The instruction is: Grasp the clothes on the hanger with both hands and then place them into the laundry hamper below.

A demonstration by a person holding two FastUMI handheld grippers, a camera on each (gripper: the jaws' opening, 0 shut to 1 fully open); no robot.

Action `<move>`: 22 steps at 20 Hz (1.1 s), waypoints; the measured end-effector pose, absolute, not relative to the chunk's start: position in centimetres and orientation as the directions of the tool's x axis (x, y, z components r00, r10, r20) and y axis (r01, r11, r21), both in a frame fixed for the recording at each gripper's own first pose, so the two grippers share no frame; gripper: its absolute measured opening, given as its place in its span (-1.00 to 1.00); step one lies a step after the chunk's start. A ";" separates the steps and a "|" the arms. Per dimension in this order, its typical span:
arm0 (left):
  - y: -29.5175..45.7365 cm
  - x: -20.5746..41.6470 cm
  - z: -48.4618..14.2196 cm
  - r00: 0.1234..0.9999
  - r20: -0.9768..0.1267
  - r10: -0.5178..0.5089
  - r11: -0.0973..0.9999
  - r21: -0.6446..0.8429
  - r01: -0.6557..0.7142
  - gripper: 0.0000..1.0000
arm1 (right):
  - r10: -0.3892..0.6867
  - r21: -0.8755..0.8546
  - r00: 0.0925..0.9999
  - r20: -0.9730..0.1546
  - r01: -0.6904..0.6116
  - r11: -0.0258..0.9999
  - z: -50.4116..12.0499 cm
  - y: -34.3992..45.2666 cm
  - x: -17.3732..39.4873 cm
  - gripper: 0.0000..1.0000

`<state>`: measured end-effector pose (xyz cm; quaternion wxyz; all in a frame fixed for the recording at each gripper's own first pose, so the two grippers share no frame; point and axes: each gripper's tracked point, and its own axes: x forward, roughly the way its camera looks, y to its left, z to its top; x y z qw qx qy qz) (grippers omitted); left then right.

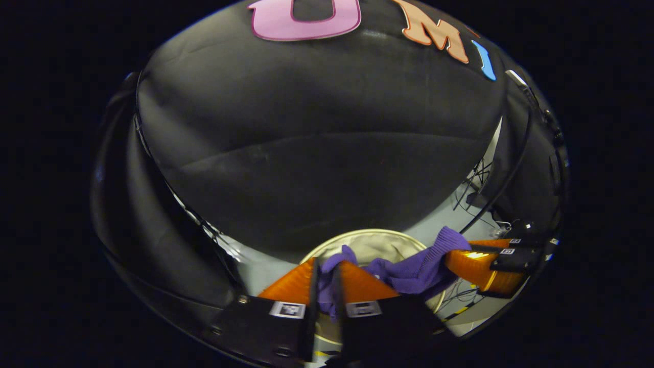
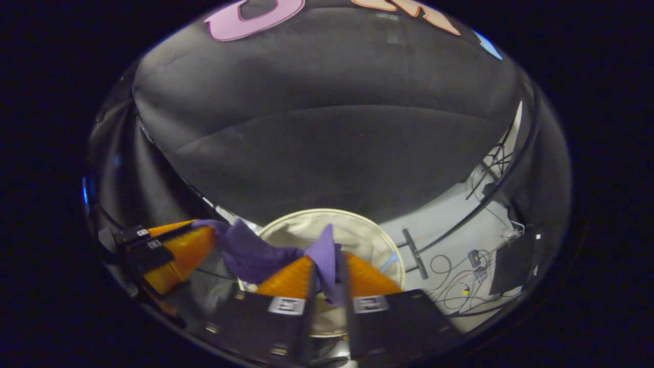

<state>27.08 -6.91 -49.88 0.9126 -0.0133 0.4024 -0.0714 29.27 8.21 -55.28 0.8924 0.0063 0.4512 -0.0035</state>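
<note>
In the left gripper view, the left gripper [image 1: 326,278] is sitting at about six o'clock, its two fingers drawn close together and pinching a fold of the purple knit garment [image 1: 414,268] between them. The cloth is bunching up through the narrow gap and spilling out above the tips. From there the garment is stretching across toward three o'clock, where the right gripper [image 1: 462,255] is clamping its other end; the ribbed edge of the knit is draping over that far gripper's fingers.

Behind and beneath the cloth, the round cream laundry hamper [image 1: 357,240] is standing open on the pale floor [image 1: 255,268], its rim curving just above the left gripper's fingertips. The garment is hanging over the hamper's mouth, held off the floor between the two tools.

In the right gripper view, the right gripper [image 2: 327,271] is at six o'clock, its fingers likewise closed on a peak of the purple garment [image 2: 255,253], which is standing up between the tips. The cloth is running out toward nine o'clock to the left gripper [image 2: 202,232], which is gripping that end. The hamper [image 2: 301,227] is lying directly past the fingers, its fabric lining showing inside the rim. Toward four o'clock, loose cables [image 2: 460,281] are trailing across the floor [image 2: 434,225].
</note>
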 end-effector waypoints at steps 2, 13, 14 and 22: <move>-6.4 26.5 -50.9 0.636 -0.762 -0.124 0.992 -0.088 0.088 1.00 | -0.008 0.006 0.591 -0.807 0.021 1.000 -54.5 7.8 29.1 0.86; -7.2 26.0 -45.9 0.683 -0.719 -0.128 0.991 -0.066 0.116 0.91 | 0.002 -0.008 0.645 -0.764 -0.013 1.000 -47.3 7.5 28.0 0.99; -7.4 26.1 -45.2 0.697 -0.704 -0.132 0.990 -0.064 0.122 0.91 | 0.002 -0.008 0.646 -0.763 -0.013 1.000 -46.4 7.6 27.6 0.99; -7.2 23.4 -41.9 0.726 -0.674 -0.136 0.991 -0.086 0.106 0.90 | -0.018 -0.012 0.676 -0.737 0.014 1.000 -39.9 6.8 23.5 0.99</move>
